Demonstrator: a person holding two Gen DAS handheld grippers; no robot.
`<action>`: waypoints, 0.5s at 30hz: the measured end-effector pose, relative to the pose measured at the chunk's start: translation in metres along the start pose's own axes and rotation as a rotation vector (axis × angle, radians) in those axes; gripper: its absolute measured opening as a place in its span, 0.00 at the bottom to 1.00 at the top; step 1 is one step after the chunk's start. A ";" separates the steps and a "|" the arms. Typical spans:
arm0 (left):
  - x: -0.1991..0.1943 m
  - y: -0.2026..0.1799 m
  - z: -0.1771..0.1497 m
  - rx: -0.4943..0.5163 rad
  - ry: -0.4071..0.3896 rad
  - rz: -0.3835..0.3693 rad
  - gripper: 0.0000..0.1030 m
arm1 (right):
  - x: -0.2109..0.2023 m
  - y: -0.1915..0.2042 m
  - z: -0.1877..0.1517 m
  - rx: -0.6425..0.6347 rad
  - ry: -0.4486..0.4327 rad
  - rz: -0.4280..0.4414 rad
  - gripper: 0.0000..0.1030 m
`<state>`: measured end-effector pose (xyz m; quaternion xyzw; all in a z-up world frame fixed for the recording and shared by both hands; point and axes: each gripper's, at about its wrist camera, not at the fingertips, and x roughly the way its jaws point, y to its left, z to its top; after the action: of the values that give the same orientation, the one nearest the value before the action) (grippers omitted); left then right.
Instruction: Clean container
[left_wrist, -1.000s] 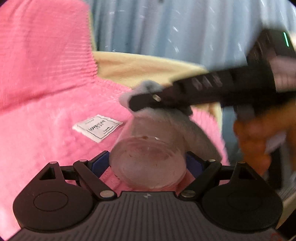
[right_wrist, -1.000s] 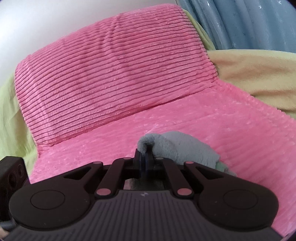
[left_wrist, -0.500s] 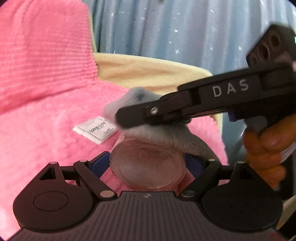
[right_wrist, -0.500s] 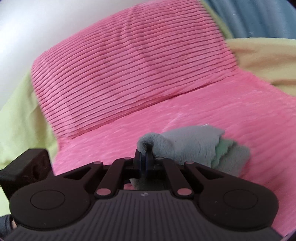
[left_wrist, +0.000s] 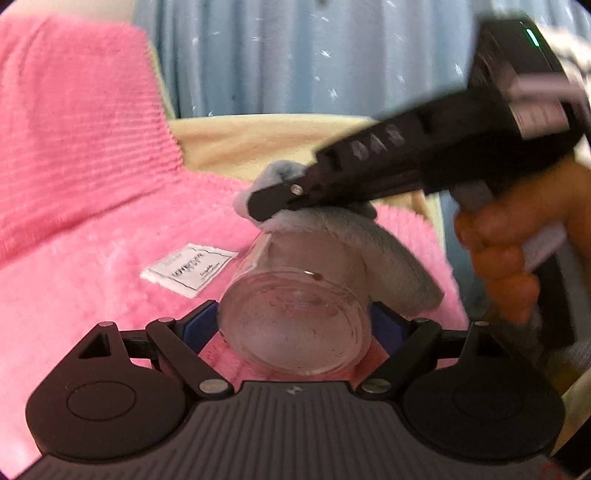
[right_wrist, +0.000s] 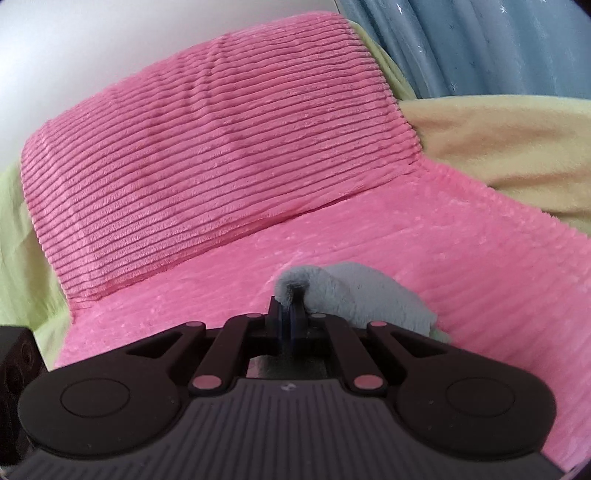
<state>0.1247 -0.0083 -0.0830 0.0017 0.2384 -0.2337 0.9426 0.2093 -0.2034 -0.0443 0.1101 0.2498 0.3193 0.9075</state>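
Note:
A clear round container (left_wrist: 295, 325) with specks on its base lies on its side between the blue pads of my left gripper (left_wrist: 295, 321), which is shut on it. A grey cloth (left_wrist: 351, 240) drapes over the container's far end and right side. My right gripper (left_wrist: 266, 201) reaches in from the upper right, held by a hand (left_wrist: 517, 251), and is shut on that cloth. In the right wrist view the right gripper (right_wrist: 291, 314) pinches the grey cloth (right_wrist: 354, 295) between closed fingers; the container is hidden there.
A pink ribbed blanket (left_wrist: 92, 221) with a white label (left_wrist: 188, 269) lies under the work. A pink ribbed cushion (right_wrist: 207, 147) stands behind, with yellow-green fabric (right_wrist: 509, 147) to the right and a blue curtain (left_wrist: 295, 55) beyond.
The right gripper with the cloth swung back down and right over the container's far end. The container stayed clamped in the left gripper, tilting slightly.

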 end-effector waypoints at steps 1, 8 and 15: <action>-0.001 0.006 0.001 -0.050 -0.006 -0.021 0.85 | 0.000 0.000 0.000 0.005 0.000 0.001 0.01; 0.000 0.009 0.001 -0.062 -0.002 -0.030 0.85 | -0.003 0.000 0.000 0.020 0.008 0.013 0.01; 0.000 -0.016 -0.002 0.192 -0.007 0.119 0.84 | -0.007 0.012 -0.006 0.012 0.047 0.145 0.02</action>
<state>0.1170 -0.0225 -0.0827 0.1053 0.2111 -0.1992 0.9512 0.1947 -0.1984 -0.0426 0.1259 0.2641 0.3849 0.8753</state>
